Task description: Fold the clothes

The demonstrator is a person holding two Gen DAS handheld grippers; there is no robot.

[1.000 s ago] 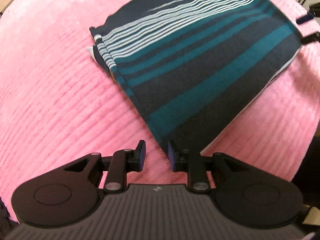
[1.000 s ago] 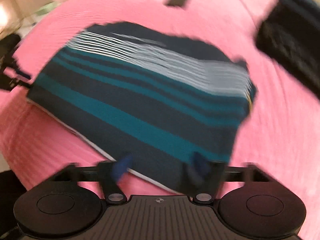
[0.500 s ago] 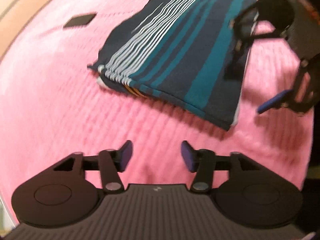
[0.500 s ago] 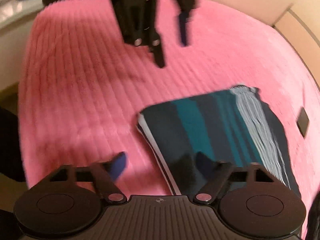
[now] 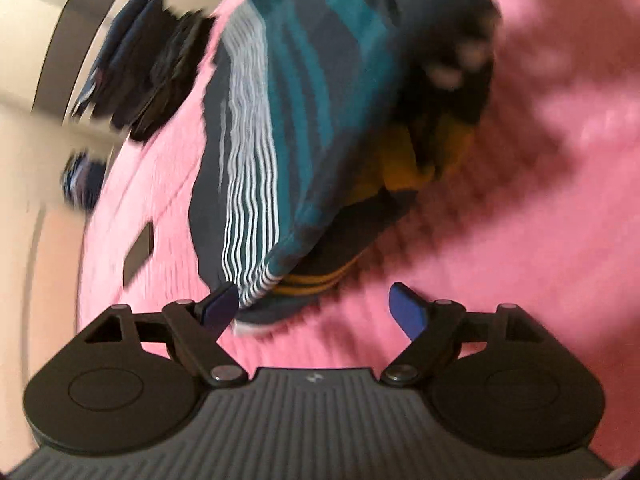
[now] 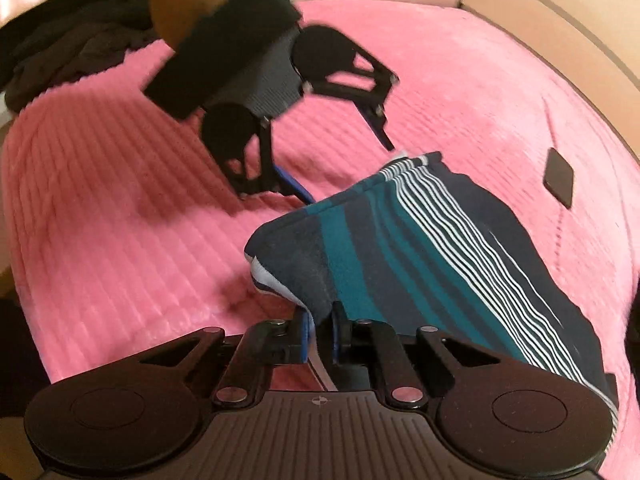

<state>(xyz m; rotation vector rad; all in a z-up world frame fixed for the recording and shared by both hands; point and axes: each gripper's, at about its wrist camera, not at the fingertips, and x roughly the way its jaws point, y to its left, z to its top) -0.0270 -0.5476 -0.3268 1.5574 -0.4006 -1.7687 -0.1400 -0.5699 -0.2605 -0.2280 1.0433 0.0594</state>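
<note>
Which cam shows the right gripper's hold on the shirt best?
Right wrist. Sharp frame: the right gripper is shut on a corner of the striped shirt, fabric pinched between its pads. Left wrist view is motion-blurred; behind the shirt there is only a dark smear, and the grip can't be read.

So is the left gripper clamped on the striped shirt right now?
No, the left gripper is wide open, its fingers straddling a corner of the striped shirt without pinching it.

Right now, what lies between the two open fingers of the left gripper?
In the left wrist view, a corner of the folded striped shirt sits beside one finger of the open left gripper; the remaining gap shows bare pink blanket.
</note>
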